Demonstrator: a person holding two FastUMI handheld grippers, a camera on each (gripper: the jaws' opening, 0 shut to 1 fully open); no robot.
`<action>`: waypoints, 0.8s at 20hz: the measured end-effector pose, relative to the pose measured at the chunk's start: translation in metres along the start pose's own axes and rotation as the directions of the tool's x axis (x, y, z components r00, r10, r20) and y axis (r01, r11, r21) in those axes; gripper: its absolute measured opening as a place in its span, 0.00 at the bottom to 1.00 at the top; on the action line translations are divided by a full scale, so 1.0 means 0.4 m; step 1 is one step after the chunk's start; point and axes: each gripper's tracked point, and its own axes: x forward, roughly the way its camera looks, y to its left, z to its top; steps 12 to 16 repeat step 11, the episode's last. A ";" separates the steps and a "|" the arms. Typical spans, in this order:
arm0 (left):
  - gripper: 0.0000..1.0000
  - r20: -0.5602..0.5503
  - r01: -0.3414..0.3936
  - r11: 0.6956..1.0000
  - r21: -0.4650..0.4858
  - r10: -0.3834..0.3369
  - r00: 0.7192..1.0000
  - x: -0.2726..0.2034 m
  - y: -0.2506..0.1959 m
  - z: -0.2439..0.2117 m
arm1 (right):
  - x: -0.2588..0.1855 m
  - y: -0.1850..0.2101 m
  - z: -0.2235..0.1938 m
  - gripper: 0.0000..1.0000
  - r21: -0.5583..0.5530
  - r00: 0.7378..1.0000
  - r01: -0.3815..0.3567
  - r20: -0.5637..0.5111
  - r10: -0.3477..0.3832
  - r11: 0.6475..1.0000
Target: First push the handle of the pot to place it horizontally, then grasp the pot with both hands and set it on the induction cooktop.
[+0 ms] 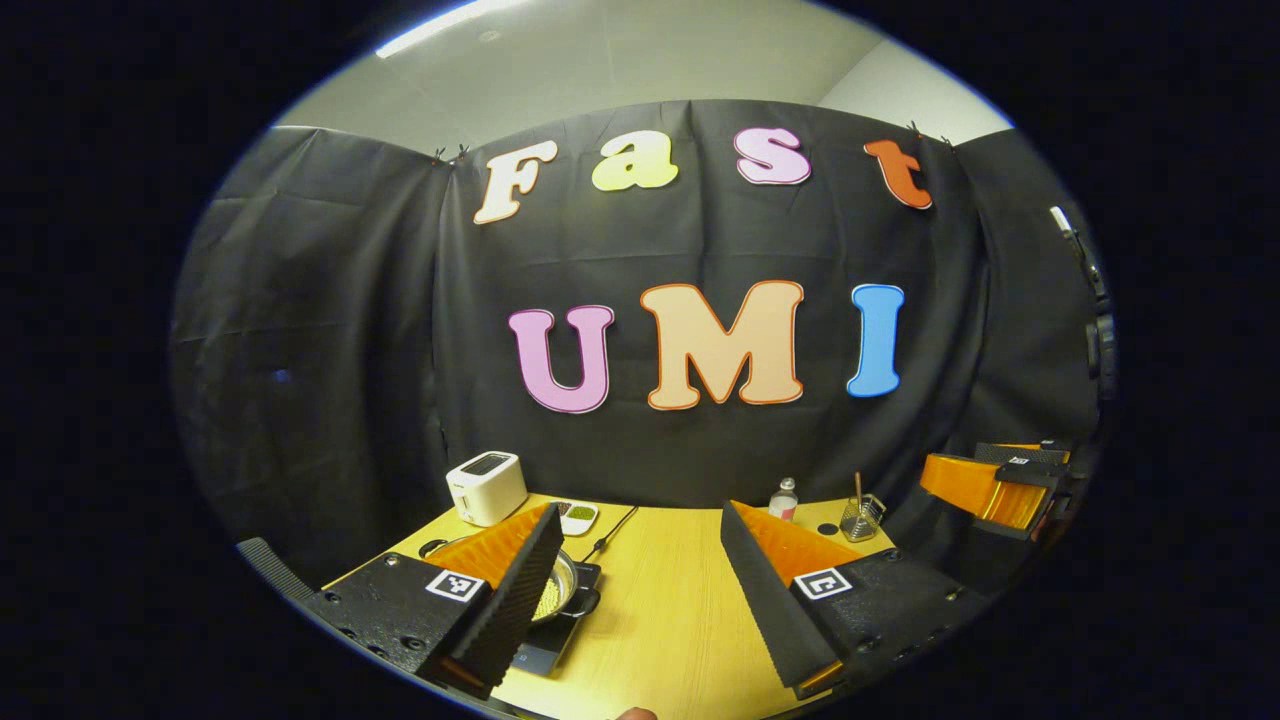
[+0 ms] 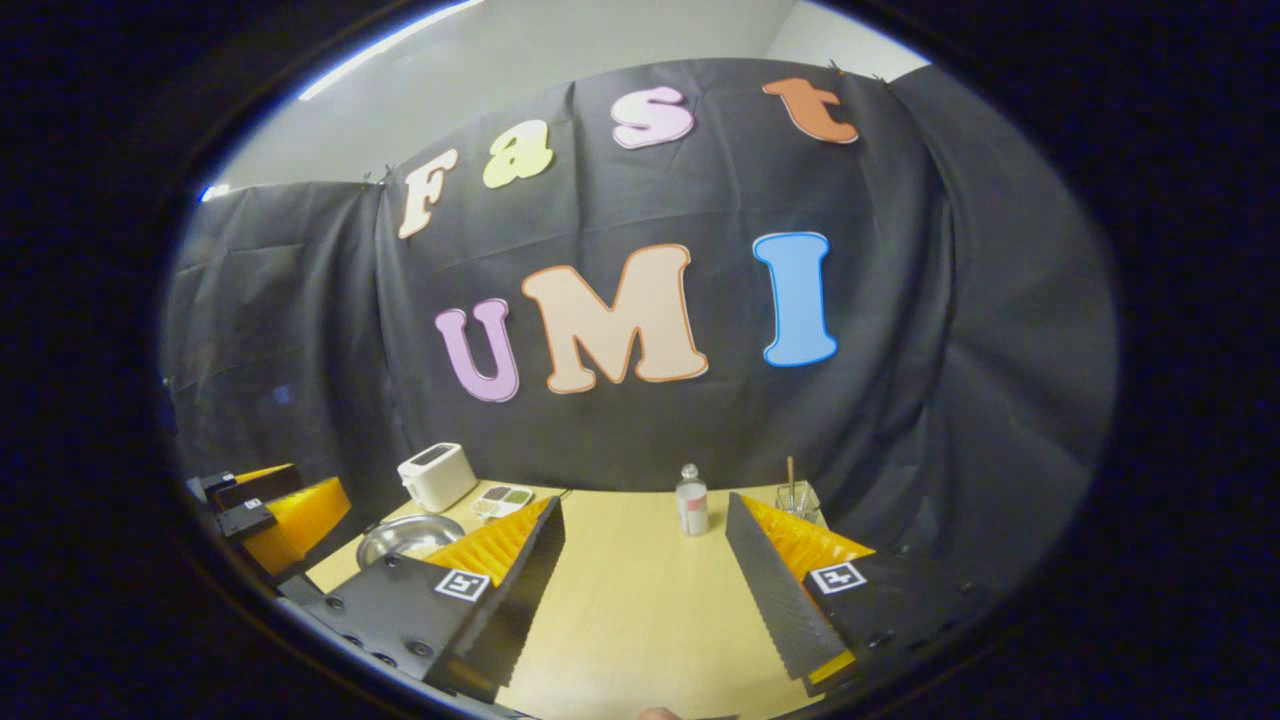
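Note:
The metal pot [image 1: 562, 588] sits on the black induction cooktop [image 1: 552, 648] at the table's left, half hidden behind my left gripper's left finger. A dark side handle [image 1: 586, 603] pokes out toward the table's middle. My left gripper [image 1: 640, 615] hovers open above the table, right of the pot, with nothing between its fingers. In the right gripper view the pot [image 2: 408, 538] shows as a shiny bowl shape at the left, beyond my open right gripper [image 2: 645, 600]. The other gripper [image 2: 285, 512] hangs farther left. The right gripper [image 1: 992, 480] also appears at the right edge of the left gripper view.
A white toaster [image 1: 487, 487] stands at the back left beside a small divided dish [image 1: 578, 517]. At the back of the wooden table [image 2: 640, 580] are a small bottle [image 2: 690, 500] and a wire holder [image 2: 800, 500] with a stick in it. A black cord [image 1: 610, 532] runs toward the wall.

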 end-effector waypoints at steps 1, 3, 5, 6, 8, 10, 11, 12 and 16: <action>0.97 0.010 0.001 1.000 -0.004 -0.001 1.000 -0.003 0.000 0.008 | -0.006 0.006 0.011 0.99 -0.003 1.000 -0.007 0.011 0.007 1.000; 0.97 0.020 0.002 1.000 -0.014 -0.002 1.000 -0.011 -0.001 0.017 | -0.015 0.018 0.027 0.92 -0.006 0.999 -0.022 0.029 0.022 1.000; 0.96 0.028 0.004 1.000 -0.026 -0.003 1.000 -0.022 0.000 0.027 | -0.023 0.029 0.025 0.92 0.001 0.999 -0.034 0.025 0.034 0.999; 0.97 0.029 0.002 1.000 -0.028 -0.002 1.000 -0.023 0.004 0.028 | -0.026 0.032 0.022 0.92 0.004 0.999 -0.040 0.019 0.040 0.999; 0.96 0.032 -0.005 1.000 -0.023 0.006 0.999 -0.027 0.012 0.031 | -0.029 0.033 0.023 0.92 0.000 0.999 -0.041 0.019 0.041 0.999; 0.97 0.038 -0.010 1.000 -0.016 0.011 0.999 -0.029 0.012 0.036 | -0.032 0.032 0.028 0.92 -0.003 0.999 -0.041 0.027 0.041 0.999; 0.97 0.039 -0.010 1.000 -0.015 0.010 0.999 -0.027 0.011 0.037 | -0.032 0.038 0.028 0.92 -0.002 0.999 -0.042 0.029 0.042 0.999; 0.97 0.039 -0.010 1.000 -0.015 0.010 0.999 -0.027 0.011 0.037 | -0.032 0.038 0.028 0.92 -0.002 0.999 -0.042 0.029 0.042 0.999; 0.97 0.039 -0.010 1.000 -0.015 0.010 0.999 -0.027 0.011 0.037 | -0.032 0.038 0.028 0.92 -0.002 0.999 -0.042 0.029 0.042 0.999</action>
